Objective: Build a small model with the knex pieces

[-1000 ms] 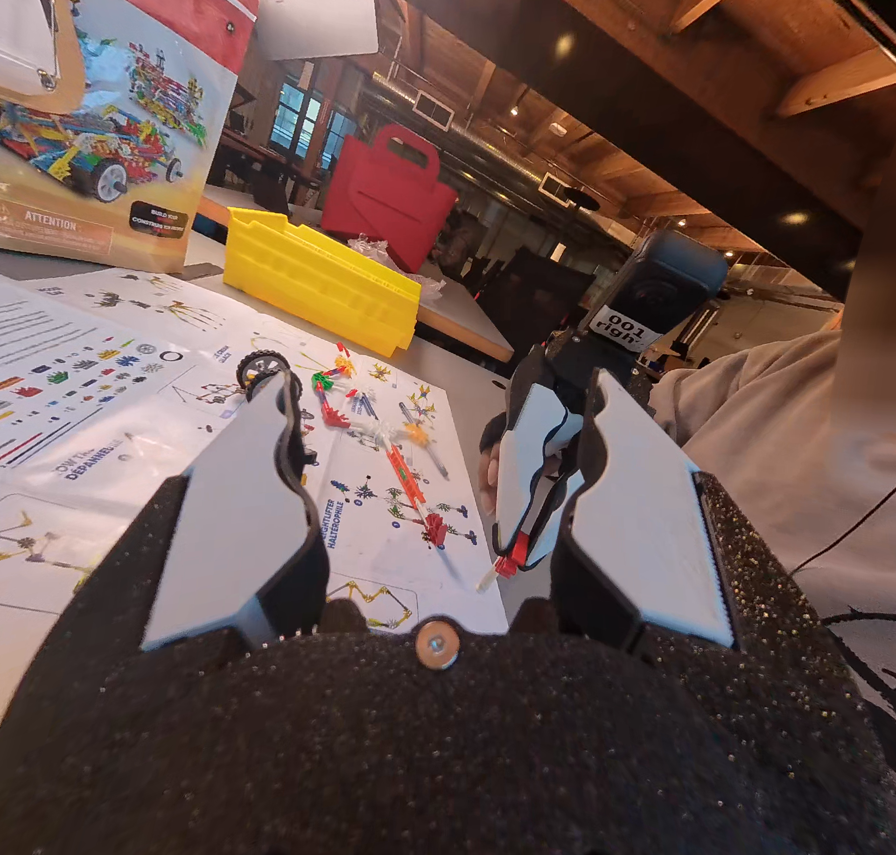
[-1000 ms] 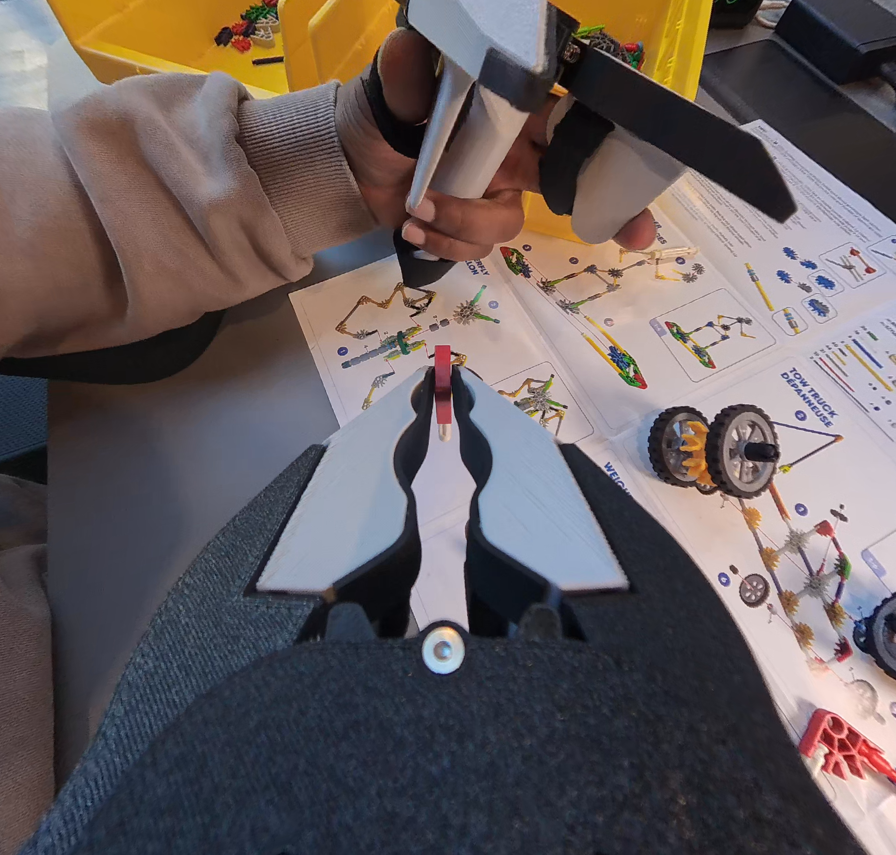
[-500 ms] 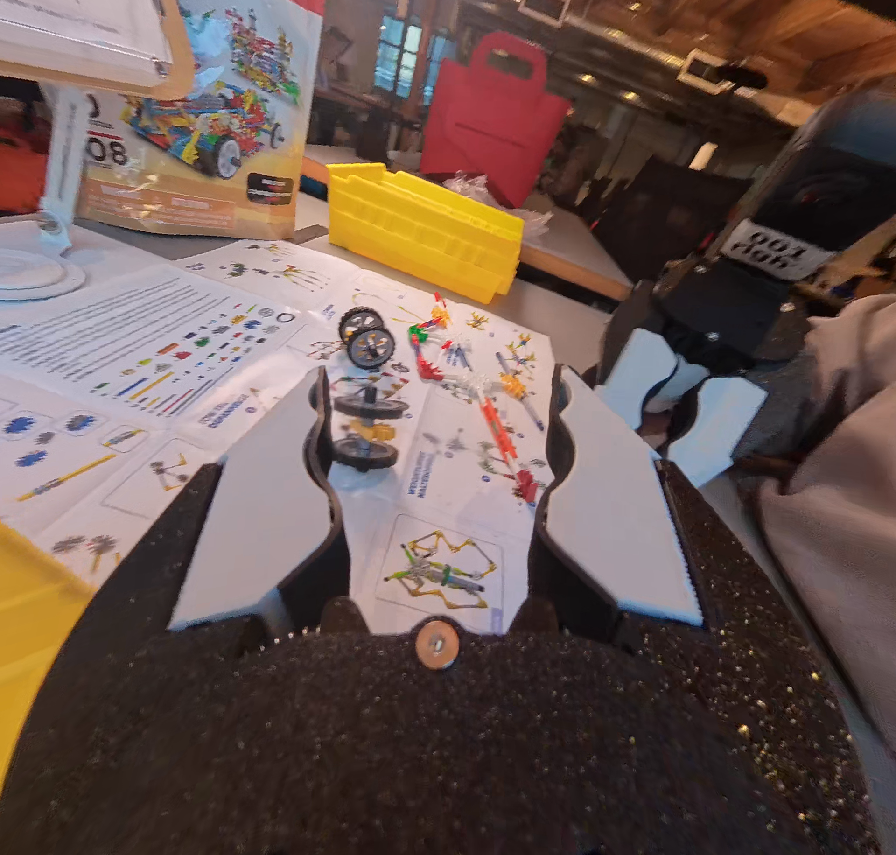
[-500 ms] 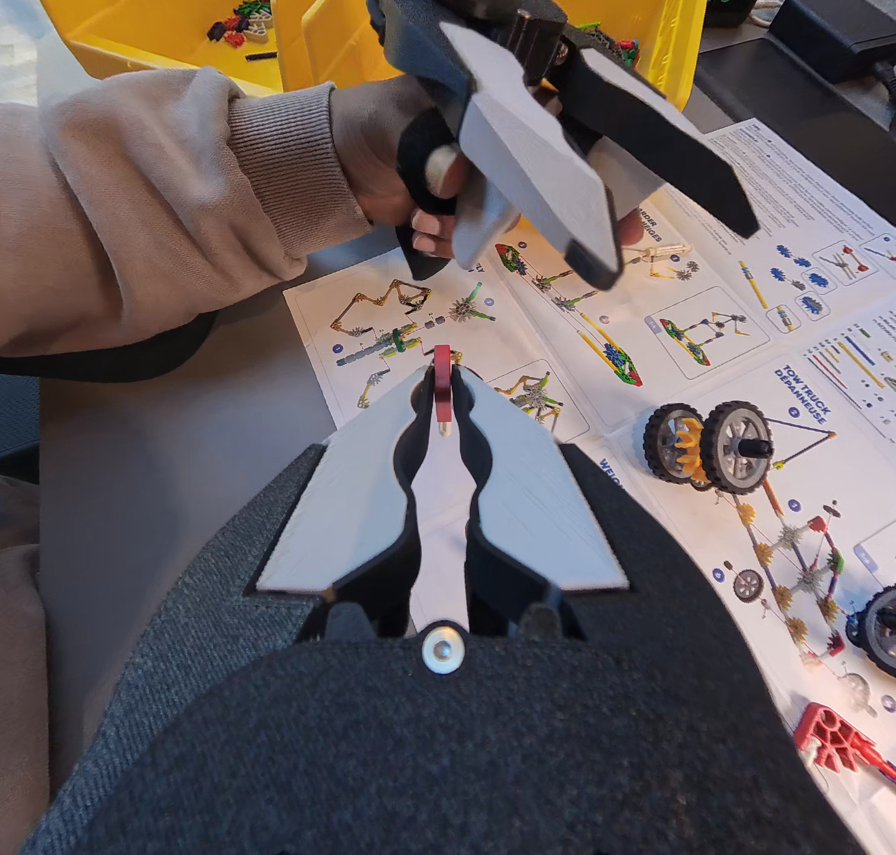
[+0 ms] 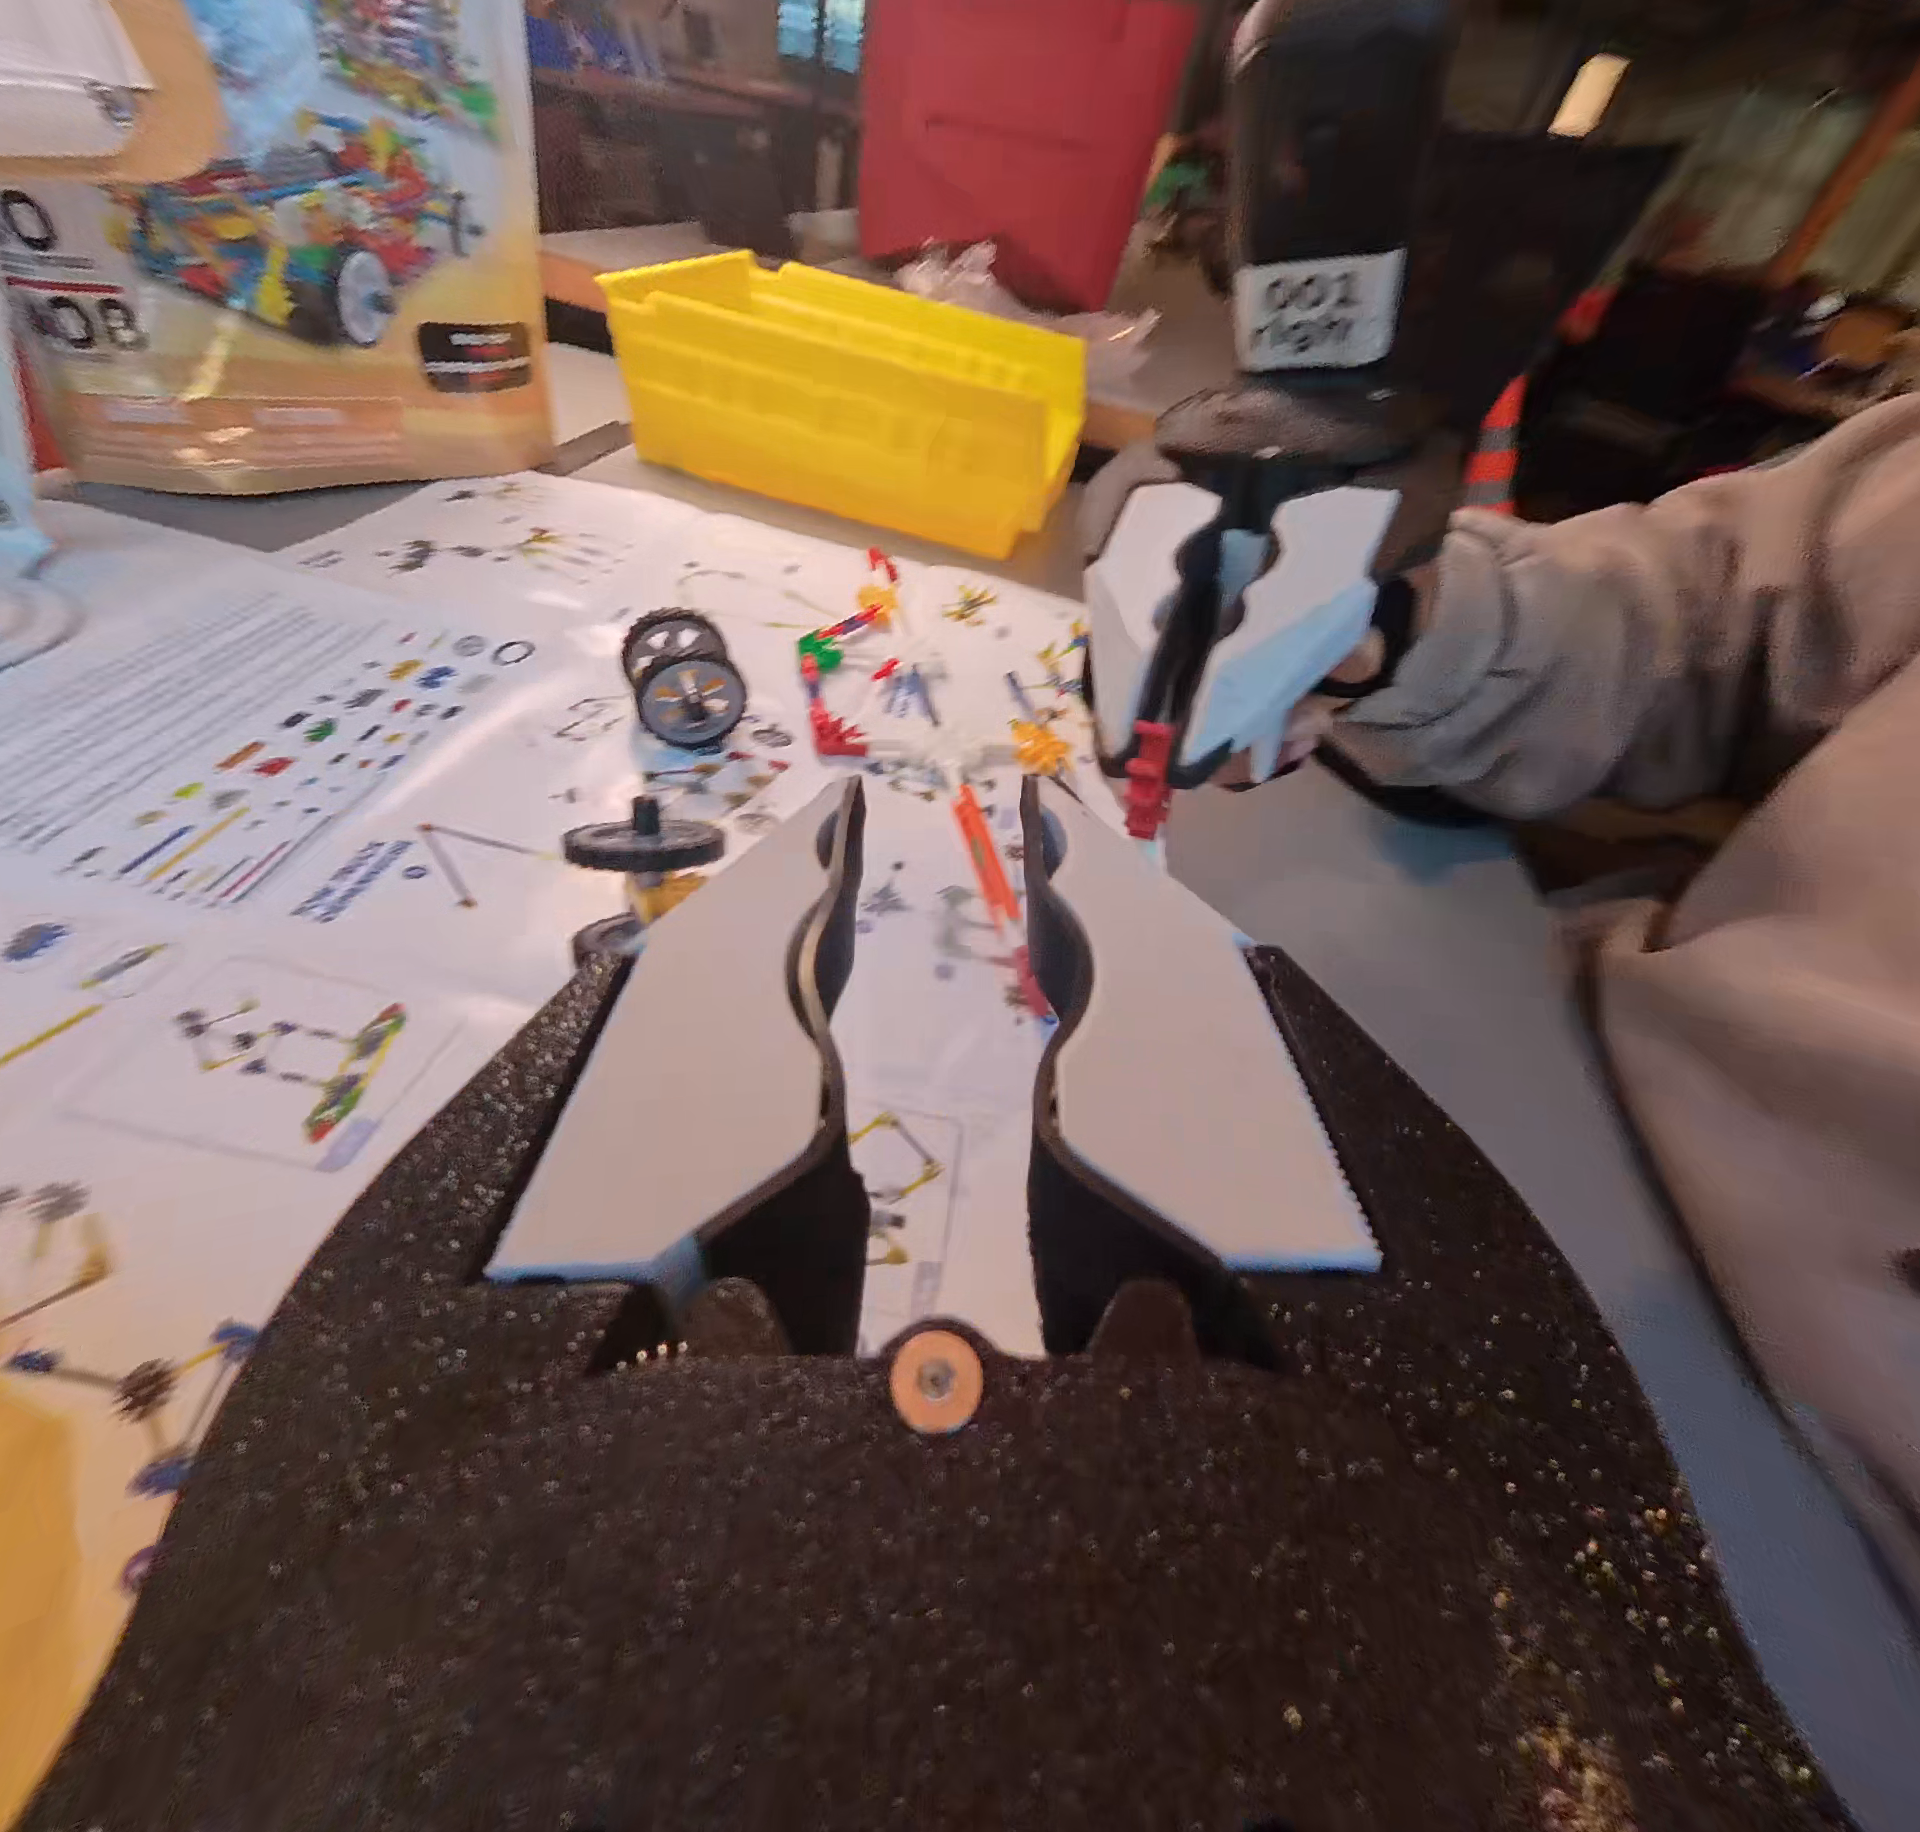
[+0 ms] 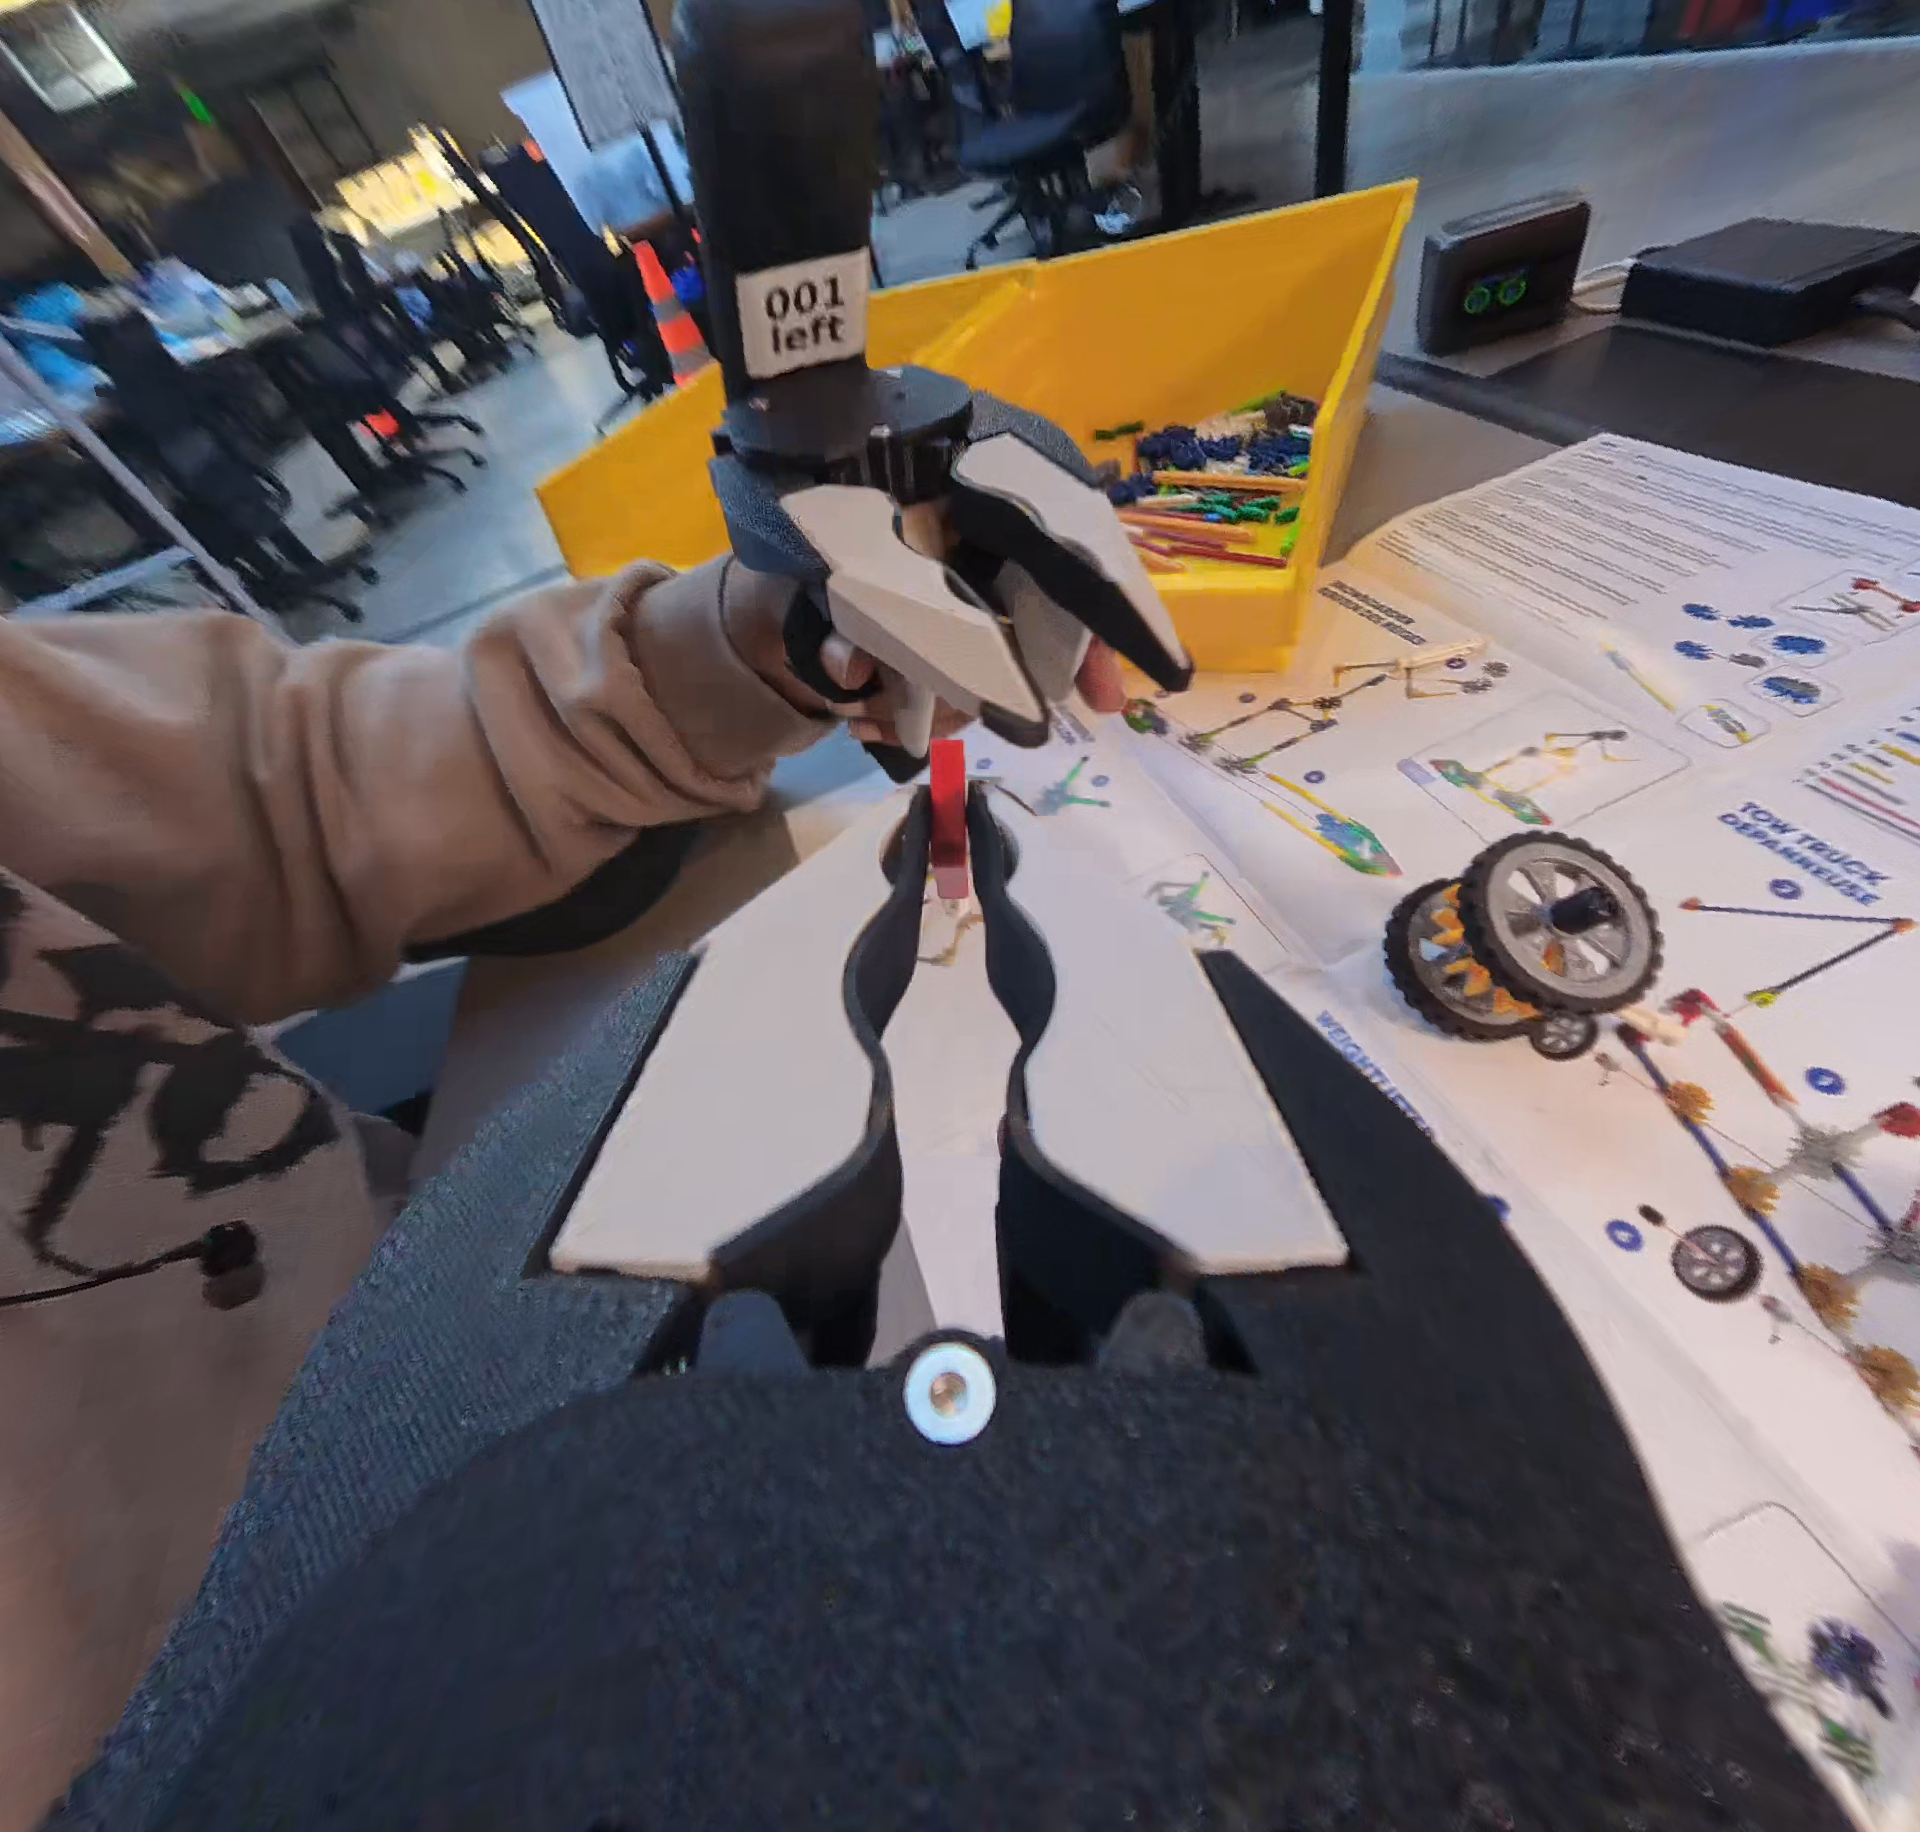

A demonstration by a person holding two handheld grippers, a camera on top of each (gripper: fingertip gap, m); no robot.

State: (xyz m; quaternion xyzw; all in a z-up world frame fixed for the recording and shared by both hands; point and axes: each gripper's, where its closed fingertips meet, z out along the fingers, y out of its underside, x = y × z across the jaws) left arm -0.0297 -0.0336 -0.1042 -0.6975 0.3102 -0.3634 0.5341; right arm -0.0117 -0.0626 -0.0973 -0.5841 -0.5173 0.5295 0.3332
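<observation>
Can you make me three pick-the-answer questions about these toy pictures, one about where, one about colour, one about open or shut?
1. Where is the pair of joined wheels?
A. On the instruction sheet
B. Inside the yellow bin
C. On the floor

2. What colour is the small piece in the right gripper?
A. Blue
B. Red
C. Green

3. How is the left gripper?
A. Shut on a wheel
B. Shut on a rod
C. Open and empty

Answers: 1 A, the wheels lie on the printed paper. 2 B, red shows between the tips. 3 C, a gap shows between its fingers, nothing inside.
</observation>
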